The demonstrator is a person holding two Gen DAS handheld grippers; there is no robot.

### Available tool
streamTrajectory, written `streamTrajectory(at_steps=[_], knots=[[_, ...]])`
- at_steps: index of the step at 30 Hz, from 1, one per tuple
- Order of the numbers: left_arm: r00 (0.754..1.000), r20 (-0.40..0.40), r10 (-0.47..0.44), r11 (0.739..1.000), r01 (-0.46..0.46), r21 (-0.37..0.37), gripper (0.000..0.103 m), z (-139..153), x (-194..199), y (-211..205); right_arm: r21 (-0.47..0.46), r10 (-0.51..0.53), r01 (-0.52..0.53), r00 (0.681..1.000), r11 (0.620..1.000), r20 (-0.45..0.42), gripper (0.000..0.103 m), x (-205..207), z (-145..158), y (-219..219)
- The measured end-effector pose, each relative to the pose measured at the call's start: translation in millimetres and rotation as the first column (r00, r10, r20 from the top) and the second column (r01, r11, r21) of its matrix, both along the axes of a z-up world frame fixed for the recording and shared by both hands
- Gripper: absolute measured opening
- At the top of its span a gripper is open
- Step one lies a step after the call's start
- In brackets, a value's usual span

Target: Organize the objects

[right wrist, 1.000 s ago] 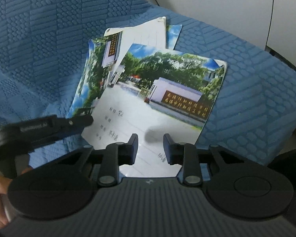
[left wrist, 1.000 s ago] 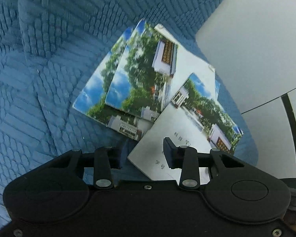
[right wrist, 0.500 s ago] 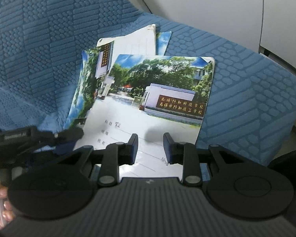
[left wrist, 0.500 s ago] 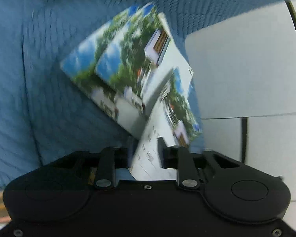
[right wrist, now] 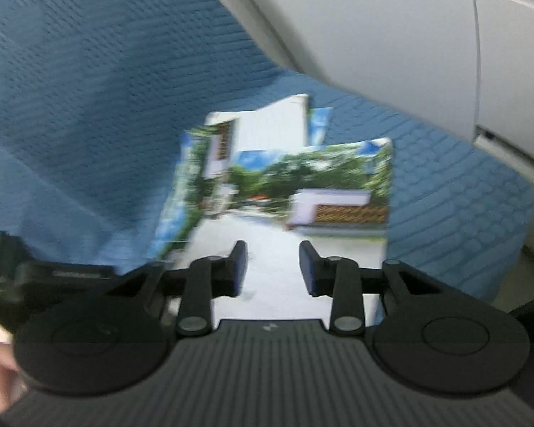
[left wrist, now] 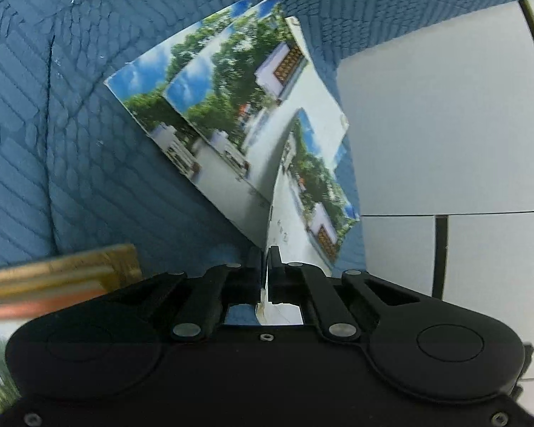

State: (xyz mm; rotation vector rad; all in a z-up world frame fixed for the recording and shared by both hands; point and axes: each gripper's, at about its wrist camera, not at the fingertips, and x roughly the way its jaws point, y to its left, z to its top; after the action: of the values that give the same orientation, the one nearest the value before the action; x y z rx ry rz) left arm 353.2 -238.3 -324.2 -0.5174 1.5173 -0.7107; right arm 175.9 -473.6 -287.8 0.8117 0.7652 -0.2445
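Blue quilted cloth [left wrist: 71, 149] carries your fanned booklets [left wrist: 213, 106], your left gripper [left wrist: 266, 249] clamped on the near one's [left wrist: 302, 213] edge, while your right gripper [right wrist: 272, 252], jaws just widened, hangs unclenched above it, gripping nothing.

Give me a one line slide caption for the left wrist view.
Left gripper shut on the top booklet's edge, other photo-cover booklets fanned beneath on blue quilted fabric.

A: Where do the two views look from?
B: Each rides its claw, angled steeply down, close over the blue quilted cover [left wrist: 71, 135]. Both share the overlapping photo cards [right wrist: 267, 163].
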Motion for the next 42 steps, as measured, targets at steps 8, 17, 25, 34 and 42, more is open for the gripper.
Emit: streamTrajectory(at_steps=[8,17,25,34,42], knots=[[0.999,-0.007,0.054,0.998,-0.054,-0.031,0.001,18.8,-18.3,1.2,0.336,-0.160,0.122,0.983,0.934,0.087,0.086,-40.1,1.6,20.4],[0.994,-0.029,0.102,0.991,-0.104,-0.087,0.001,33.8,-27.8,15.7,0.583,-0.312,0.272,0.949,0.765,-0.033,0.086,-46.9,-41.7,37.6],[0.995,-0.037,0.097,0.988,-0.101,-0.120,0.001,43.7,-34.2,20.7,0.603,-0.501,0.420,0.865,0.679,-0.039,0.083,-68.7,-48.0,20.3],[0.993,-0.057,0.103,0.986,-0.110,-0.128,0.001,45.5,-43.4,20.3,0.530,-0.502,0.454,0.863,0.716,-0.061,0.024,-65.2,-48.3,1.6],[0.992,-0.058,0.111,0.983,-0.119,-0.141,0.002,49.1,-48.3,33.7,0.463,-0.428,0.382,0.904,0.800,-0.006,0.011,-55.0,-26.0,-4.5]])
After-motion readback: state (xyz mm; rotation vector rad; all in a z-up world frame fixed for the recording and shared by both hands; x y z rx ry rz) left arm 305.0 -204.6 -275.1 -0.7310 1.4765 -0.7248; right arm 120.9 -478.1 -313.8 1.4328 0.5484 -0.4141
